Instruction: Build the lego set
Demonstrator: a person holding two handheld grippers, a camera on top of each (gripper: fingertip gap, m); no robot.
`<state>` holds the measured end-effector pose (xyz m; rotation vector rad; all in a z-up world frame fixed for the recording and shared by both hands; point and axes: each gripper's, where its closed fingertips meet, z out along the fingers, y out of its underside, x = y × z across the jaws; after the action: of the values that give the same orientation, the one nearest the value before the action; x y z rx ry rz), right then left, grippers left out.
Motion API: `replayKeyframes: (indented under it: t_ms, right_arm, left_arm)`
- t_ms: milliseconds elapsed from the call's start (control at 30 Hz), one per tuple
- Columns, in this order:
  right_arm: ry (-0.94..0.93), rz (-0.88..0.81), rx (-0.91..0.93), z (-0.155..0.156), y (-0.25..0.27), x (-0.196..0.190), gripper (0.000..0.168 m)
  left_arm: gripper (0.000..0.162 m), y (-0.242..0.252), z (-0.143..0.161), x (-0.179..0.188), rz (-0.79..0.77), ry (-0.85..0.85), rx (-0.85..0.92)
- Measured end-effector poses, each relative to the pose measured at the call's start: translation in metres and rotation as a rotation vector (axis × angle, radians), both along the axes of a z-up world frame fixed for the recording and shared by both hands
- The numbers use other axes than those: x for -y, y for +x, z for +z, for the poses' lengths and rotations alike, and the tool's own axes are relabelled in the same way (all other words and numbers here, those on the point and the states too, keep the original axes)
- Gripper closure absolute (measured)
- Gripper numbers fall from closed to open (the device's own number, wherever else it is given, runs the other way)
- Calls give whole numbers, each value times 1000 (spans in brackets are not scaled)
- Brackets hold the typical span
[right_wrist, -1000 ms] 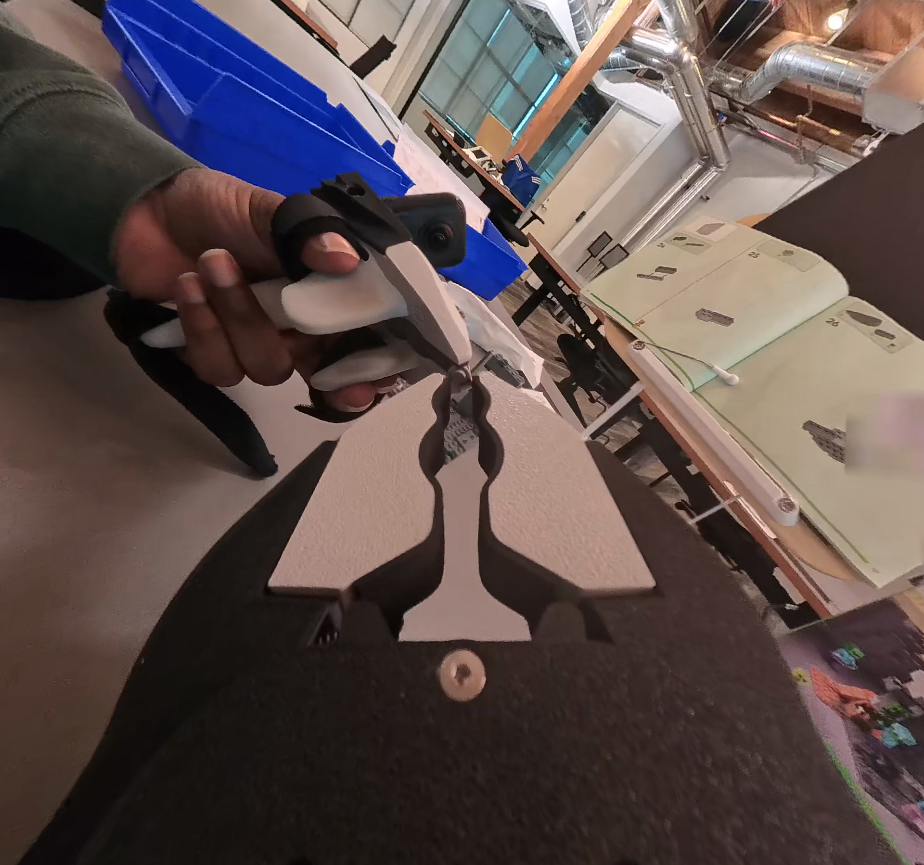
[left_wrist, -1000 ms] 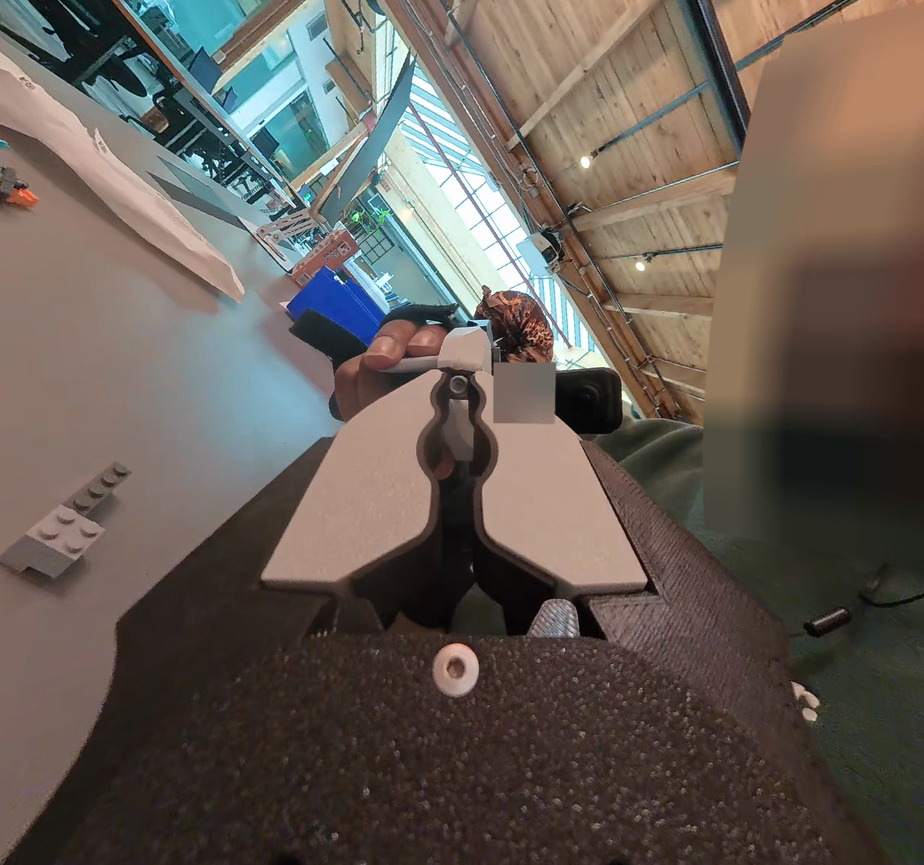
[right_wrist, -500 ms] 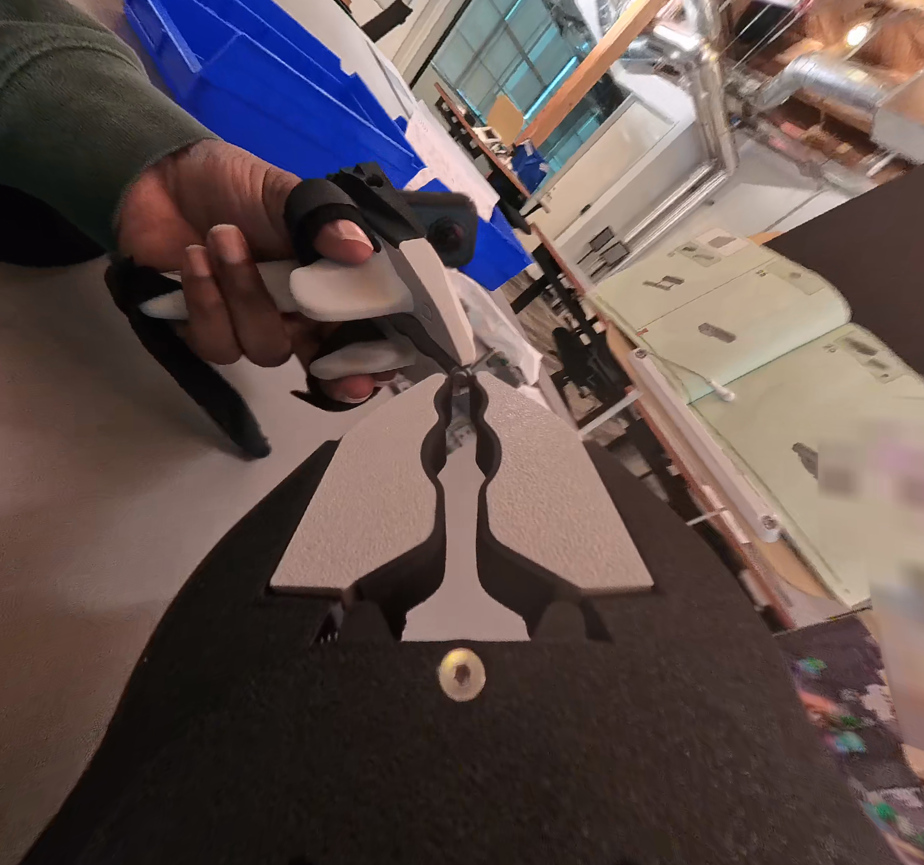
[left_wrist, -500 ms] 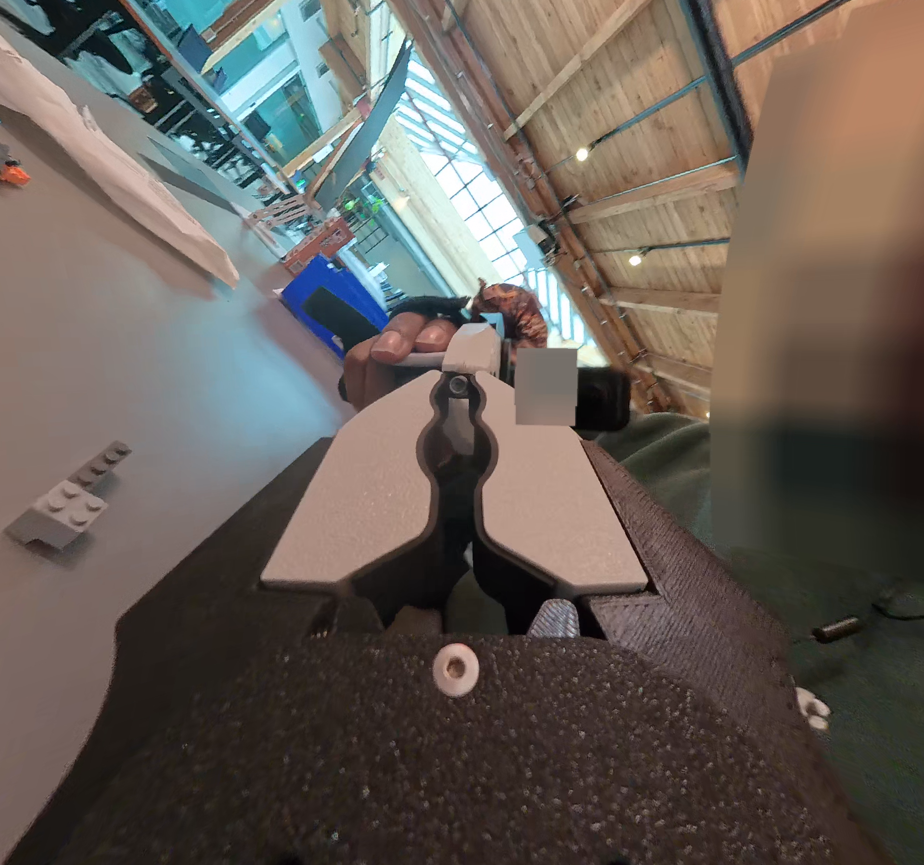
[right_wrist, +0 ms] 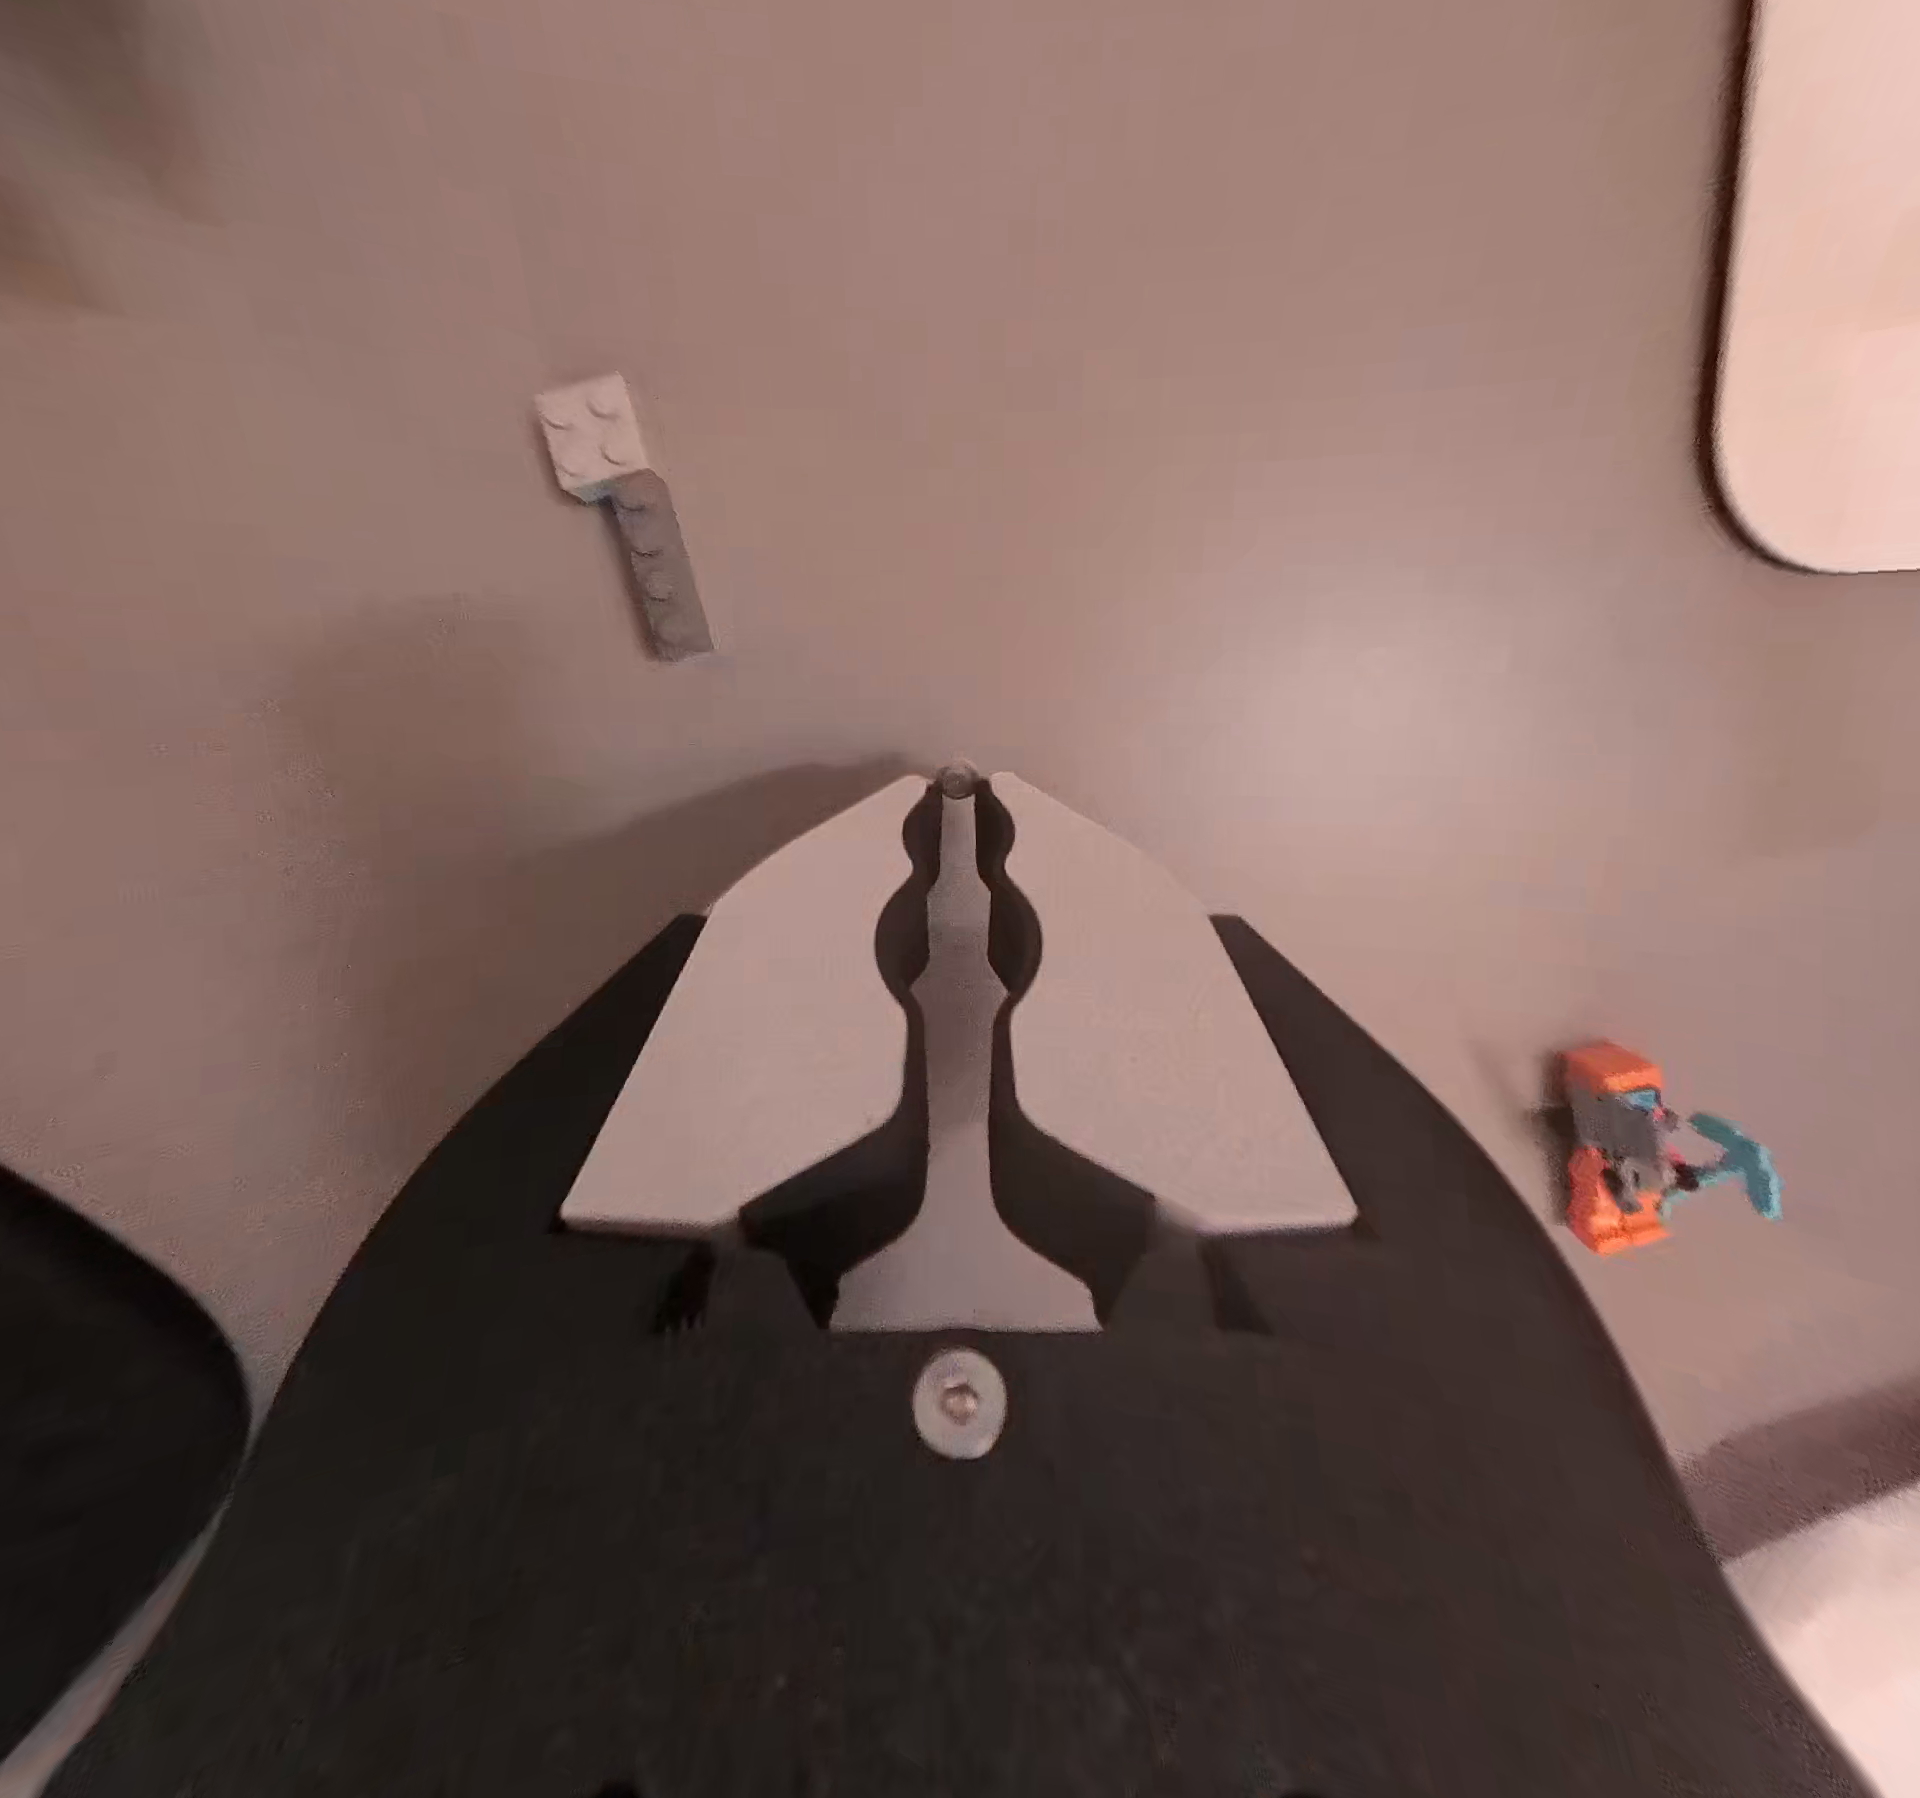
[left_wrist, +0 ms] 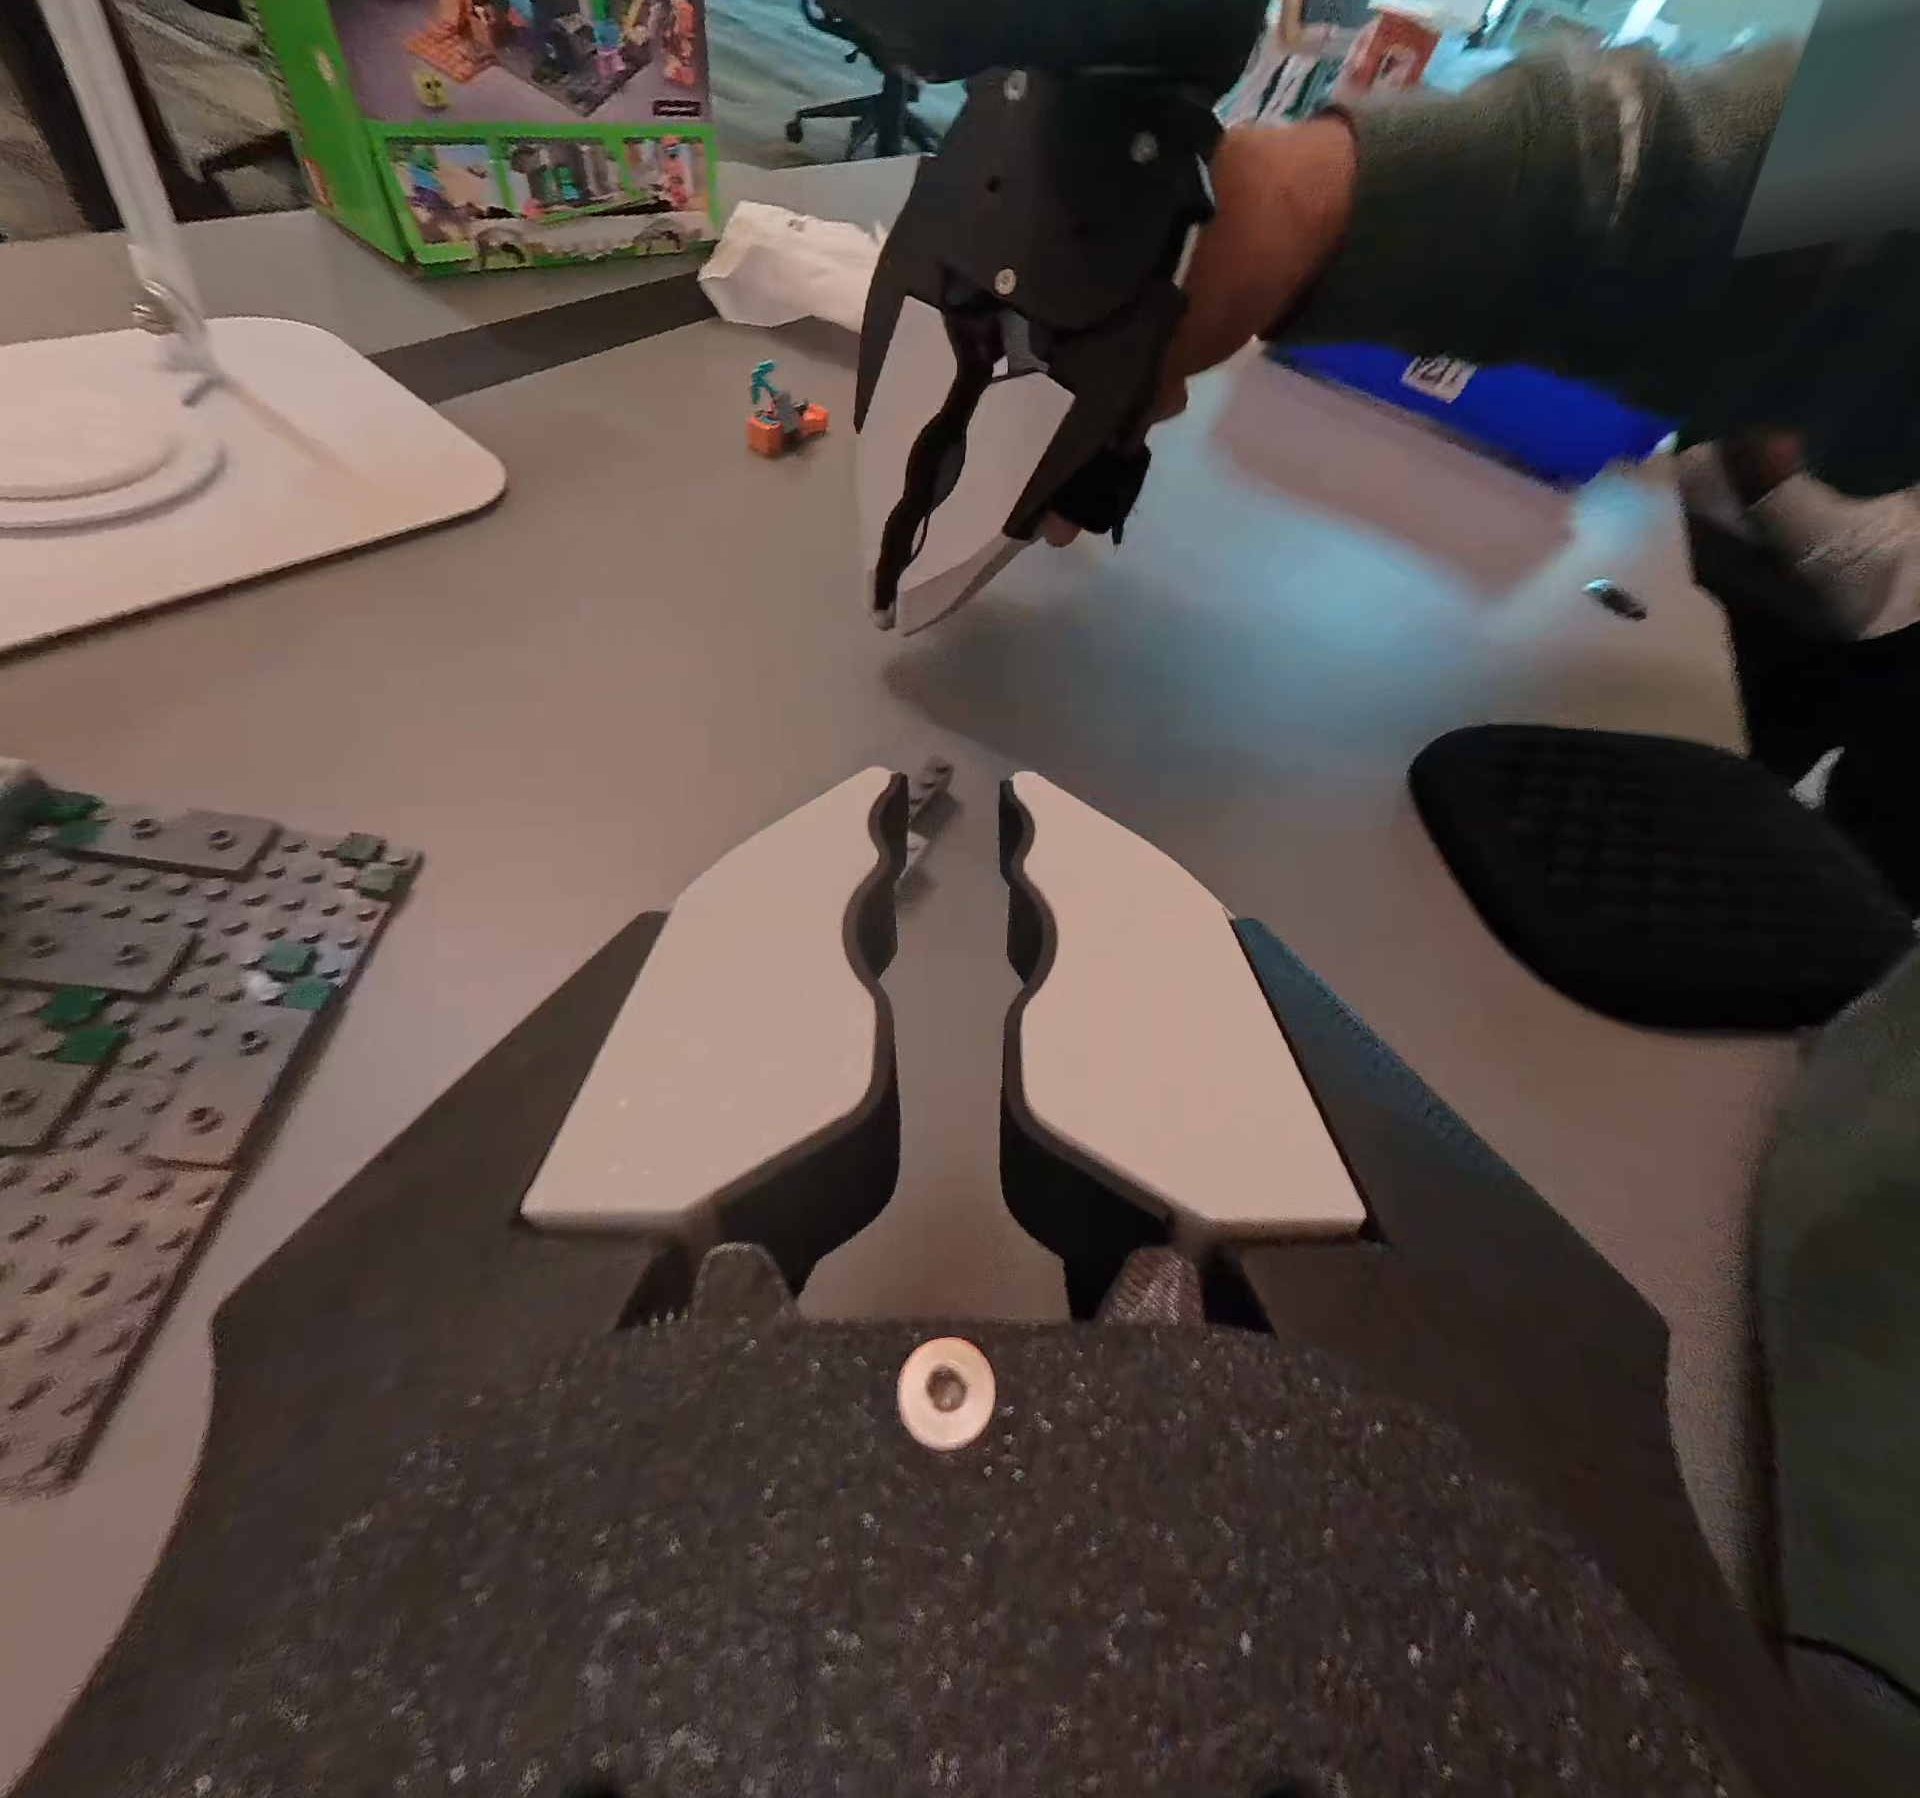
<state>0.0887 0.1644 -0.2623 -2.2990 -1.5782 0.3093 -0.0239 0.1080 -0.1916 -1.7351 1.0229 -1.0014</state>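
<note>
Mid pick step: left gripper [left_wrist: 945, 792] spread, straddling dark grey plate [left_wrist: 928, 806] mid-worktop, light brick [right_wrist: 589, 435] touching its end. Right gripper [right_wrist: 957, 780] pinching tiny grey stud [right_wrist: 955, 778]. Next, probably: close on plate, carry to baseplate [left_wrist: 156, 1021] at left edge

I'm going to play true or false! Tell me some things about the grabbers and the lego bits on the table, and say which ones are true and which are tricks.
1. The left gripper is open. True.
2. The right gripper pinches a tiny grey piece at its tips. True.
3. The orange figure stands on the studded grey baseplate. False: it lies on the bare table, apart from the baseplate.
4. The white brick and the dark grey plate lie far apart. False: they touch.
</note>
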Motion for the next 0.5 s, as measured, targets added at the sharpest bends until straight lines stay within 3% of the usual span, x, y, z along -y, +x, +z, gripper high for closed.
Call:
replayKeyframes:
  t_ms: [167,500]
  right_arm:
    - [-102,28,93,-11,1,-9,162]
    - [-173,64,122,-19,5,-10,161]
  left_arm:
    - [147,-7,-5,-6,40,101,-81]
    - [148,-4,-12,-2,10,110,-108]
